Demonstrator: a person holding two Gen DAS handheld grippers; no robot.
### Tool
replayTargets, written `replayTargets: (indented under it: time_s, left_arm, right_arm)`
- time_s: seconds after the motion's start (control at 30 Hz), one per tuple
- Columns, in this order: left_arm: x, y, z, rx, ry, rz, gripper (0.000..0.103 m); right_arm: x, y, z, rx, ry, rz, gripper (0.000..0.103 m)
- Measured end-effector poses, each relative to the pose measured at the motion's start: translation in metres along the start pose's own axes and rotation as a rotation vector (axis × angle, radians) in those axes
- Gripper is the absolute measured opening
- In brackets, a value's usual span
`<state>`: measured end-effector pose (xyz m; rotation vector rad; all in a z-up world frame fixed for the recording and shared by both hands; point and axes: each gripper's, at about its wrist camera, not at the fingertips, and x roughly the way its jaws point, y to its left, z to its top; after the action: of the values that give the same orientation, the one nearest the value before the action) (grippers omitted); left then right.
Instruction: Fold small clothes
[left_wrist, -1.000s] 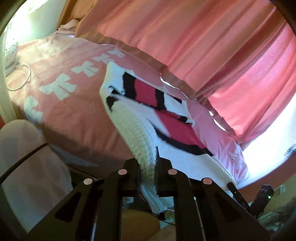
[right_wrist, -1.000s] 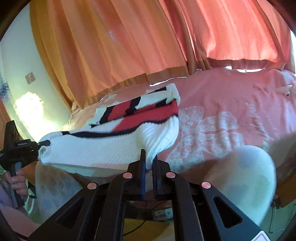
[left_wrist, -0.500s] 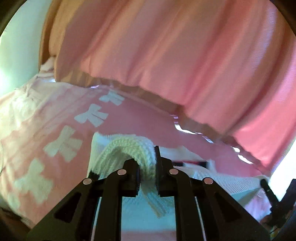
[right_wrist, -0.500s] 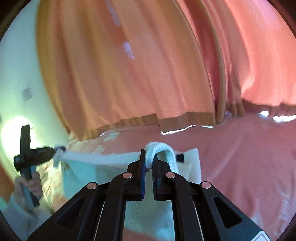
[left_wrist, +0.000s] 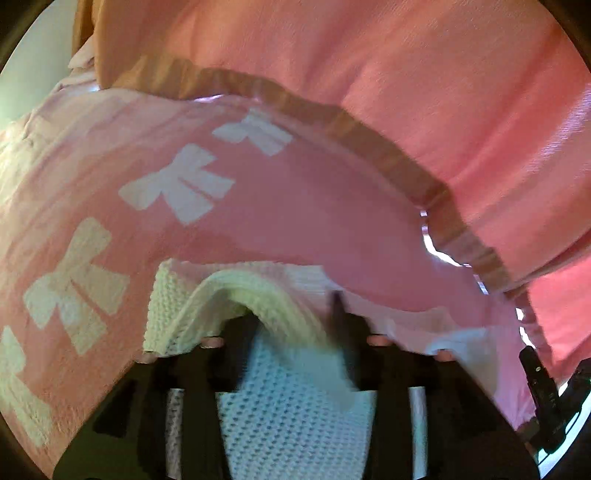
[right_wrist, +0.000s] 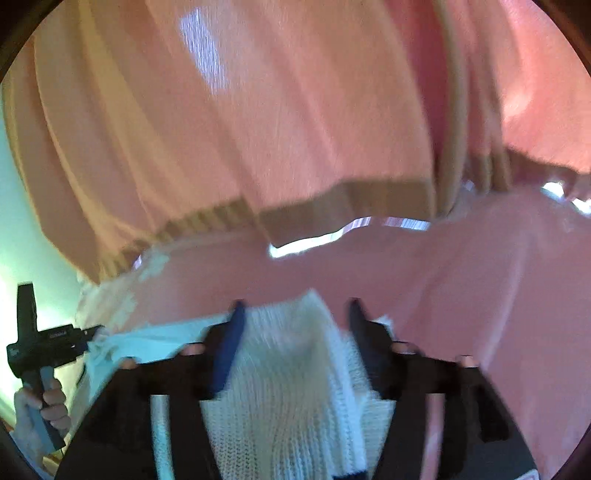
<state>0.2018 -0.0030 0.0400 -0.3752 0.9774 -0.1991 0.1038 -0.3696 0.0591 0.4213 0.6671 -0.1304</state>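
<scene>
While both cameras look low across the pink bedspread (left_wrist: 303, 206), the white knitted sweater (left_wrist: 288, 417) lies on that bedspread, spread along its near part with a rumpled fold of knit rising at its far edge. Seen from the left wrist, the left gripper (left_wrist: 293, 325) has its jaws spread apart on either side of that raised fold; the knit lies loosely between them and the picture is blurred there, so the pads appear released rather than clamped. Seen from the right wrist, the right gripper (right_wrist: 295, 314) likewise stands with its jaws wide, one blue-padded finger (right_wrist: 227, 354) left of a hump of the sweater (right_wrist: 291, 387) and the other to its right, neither visibly pressing the cloth. A thin dark stripe shows on the sweater at the bottom of that view. White bow shapes (left_wrist: 181, 184) are printed on the bedspread left of the sweater. Beyond the bedspread's far edge hangs a pink curtain (left_wrist: 406, 74) with a tan hem, bright light showing under it. At the left of the right wrist view, the left gripper (right_wrist: 90, 332) sits at the sweater's far corner, its handle held by a hand (right_wrist: 44, 402).
</scene>
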Motion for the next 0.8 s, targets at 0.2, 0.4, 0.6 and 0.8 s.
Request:
replayTargets:
  time_s: [0.2,0.4,0.6,0.8]
  left_arm:
    - [-0.048,-0.010,-0.009,0.197,-0.268,0.205,0.094]
    - [-0.032,0.013,-0.050,0.183,-0.042,0.206,0.093]
    - [-0.014,0.023,-0.077,0.208,0.067,0.280,0.066]
    - [-0.012,0.027,-0.075,0.184,0.079,0.298,0.072]
  right_arm:
    - [-0.021,-0.007,-0.033,-0.066,0.167,0.005,0.061]
    - [-0.015,-0.007,-0.082,-0.166,0.323,0.020,0.018]
    - [-0.050,-0.019,-0.053,-0.127,0.131,-0.065,0.008]
    - [-0.013,-0.042,-0.067,-0.063,0.319,-0.146,0.013]
